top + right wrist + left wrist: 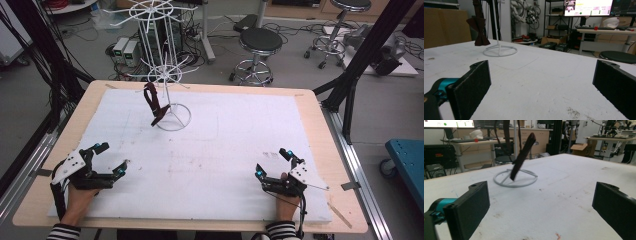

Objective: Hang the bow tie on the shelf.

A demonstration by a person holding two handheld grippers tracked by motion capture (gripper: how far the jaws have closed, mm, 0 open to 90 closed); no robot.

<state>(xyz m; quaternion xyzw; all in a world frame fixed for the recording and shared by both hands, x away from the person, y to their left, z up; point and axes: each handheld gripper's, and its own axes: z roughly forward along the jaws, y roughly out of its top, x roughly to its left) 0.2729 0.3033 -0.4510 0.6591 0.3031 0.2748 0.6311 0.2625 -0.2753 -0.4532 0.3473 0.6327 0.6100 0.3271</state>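
Observation:
A white wire rack (167, 70) stands on a ring base (174, 117) at the back left of the white mat. A dark maroon strap (154, 103) hangs from one of its arms, its lower end just above the mat beside the base. The left gripper view has the strap (522, 155) and ring base (515, 180) well ahead of its jaws. My left gripper (114, 159) rests open near the mat's front left, nothing between its jaws. My right gripper (272, 162) rests open at the front right, also holding nothing. The right gripper view has the strap (479, 30) far off to the left.
The white mat (215, 150) covers most of a wooden table (325, 150). Behind the table stand black stools (259, 50), cables and equipment on the floor. Black frame posts (360, 60) rise at the right and left sides.

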